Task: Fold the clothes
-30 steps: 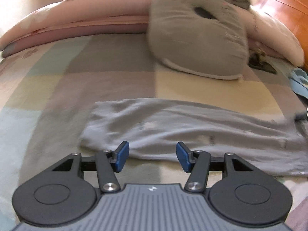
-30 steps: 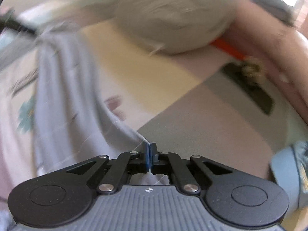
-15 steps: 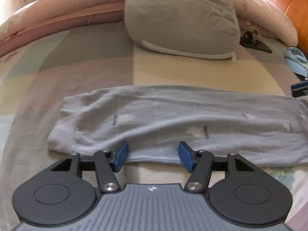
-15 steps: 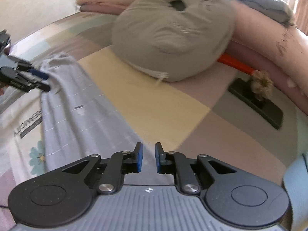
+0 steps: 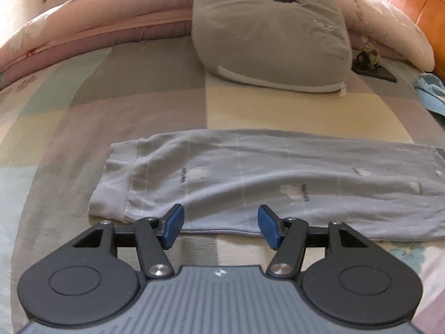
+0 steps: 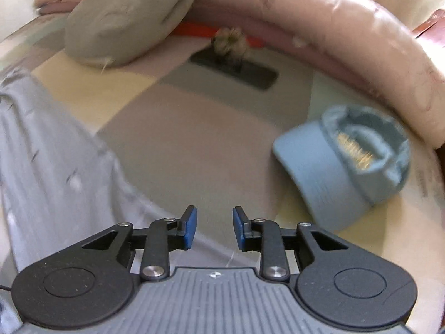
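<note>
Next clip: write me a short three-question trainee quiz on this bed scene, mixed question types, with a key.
1. True or false: the left claw is clamped on the grey-blue garment.
2. Multiple choice: which thing lies on the bed ahead and to the right of the right claw? A) blue cap B) red mug C) folded towel
3. Fill in: beyond the garment rests a grey ____.

Key: 1 false, it stands open with nothing between the pads; 2 A; 3 cushion.
</note>
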Demonstrator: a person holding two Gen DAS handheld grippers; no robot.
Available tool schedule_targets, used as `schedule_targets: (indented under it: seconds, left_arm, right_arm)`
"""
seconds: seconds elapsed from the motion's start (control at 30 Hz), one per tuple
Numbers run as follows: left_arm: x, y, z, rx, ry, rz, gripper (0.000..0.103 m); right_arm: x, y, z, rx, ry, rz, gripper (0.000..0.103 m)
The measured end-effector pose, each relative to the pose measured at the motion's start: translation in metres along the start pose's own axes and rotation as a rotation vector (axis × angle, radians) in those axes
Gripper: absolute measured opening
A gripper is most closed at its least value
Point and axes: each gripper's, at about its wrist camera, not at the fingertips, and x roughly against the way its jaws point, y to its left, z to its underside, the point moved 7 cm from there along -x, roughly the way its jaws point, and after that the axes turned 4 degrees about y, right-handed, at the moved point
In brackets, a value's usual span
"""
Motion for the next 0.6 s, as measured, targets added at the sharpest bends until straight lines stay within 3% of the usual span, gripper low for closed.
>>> schedule_targets:
  seconds: [0.3,0.37,0.53,0.6]
  left_arm:
    - [0.008,-0.031,-0.006,-0.029,0.033,0.009,0.06]
    - [0.009,-0.037,-0.008,-0.032,0.034,0.007,0.06]
    - [0.005,-0.048,-0.011,-0.038,0.042,0.002,0.06]
    - [0.004,-0.052,-0.012,-0.059,0.033,0.001,0.061]
  right_arm:
    - [-0.033,0.013,0.007,0.14,0.057,-0.165,0.035]
    - [-0.032,0.015,0.009,0.146,0.049,-0.182,0.002]
    - [-0.03,-0.006,0.006,0.03,-0.007,-0.151,0.002]
    - [-0.028,-0.014,0.006,-0.021,-0.019,-0.123,0.01]
